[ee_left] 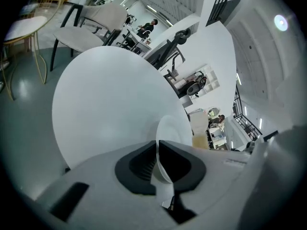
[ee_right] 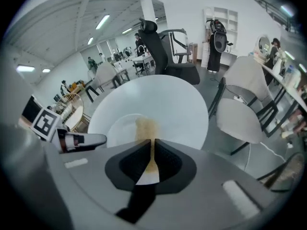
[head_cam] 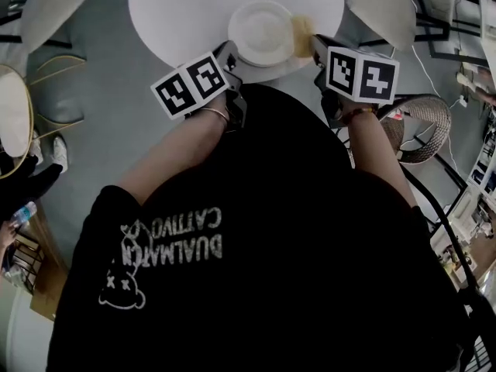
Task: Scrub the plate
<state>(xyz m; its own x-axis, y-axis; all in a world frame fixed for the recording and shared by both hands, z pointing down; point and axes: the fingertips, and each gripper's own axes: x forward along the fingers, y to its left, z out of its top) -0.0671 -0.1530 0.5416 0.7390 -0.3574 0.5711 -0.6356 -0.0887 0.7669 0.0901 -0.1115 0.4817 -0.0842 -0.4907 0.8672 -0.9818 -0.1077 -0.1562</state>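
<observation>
Here, a white plate (head_cam: 263, 31) sits on the round white counter (head_cam: 178, 10), close to the edge nearest the person, whose black printed shirt (head_cam: 256, 246) fills the lower part of the head view. The left tongs (head_cam: 232, 54) are closed on the plate's left rim. In the left gripper view their two dark pads meet on the thin white edge of the plate (ee_left: 169, 128), which rises from between them, and the counter (ee_left: 105, 104) spreads out beyond it. The right tongs (head_cam: 316, 45) are at the plate's right side, clamped on a tan scrubbing pad (head_cam: 301, 28). In the right gripper view the scrubbing pad (ee_right: 145, 128) shows as a thin strip nipped between the two dark pads of the right tongs (ee_right: 152, 143). Its far end lies over the right part of the plate (ee_right: 120, 128); whether it presses on the surface I cannot tell. That same view shows the left tongs (ee_right: 96, 139) at the plate's left edge. Each pair of tongs carries a cube with black and white square markers, the left cube (head_cam: 192, 84) and the right cube (head_cam: 361, 73), just above the person's wrists. A white chair (ee_right: 244, 114) stands just beside the counter (ee_right: 177, 104), and a black office chair (ee_right: 165, 51) stands beyond its far side
</observation>
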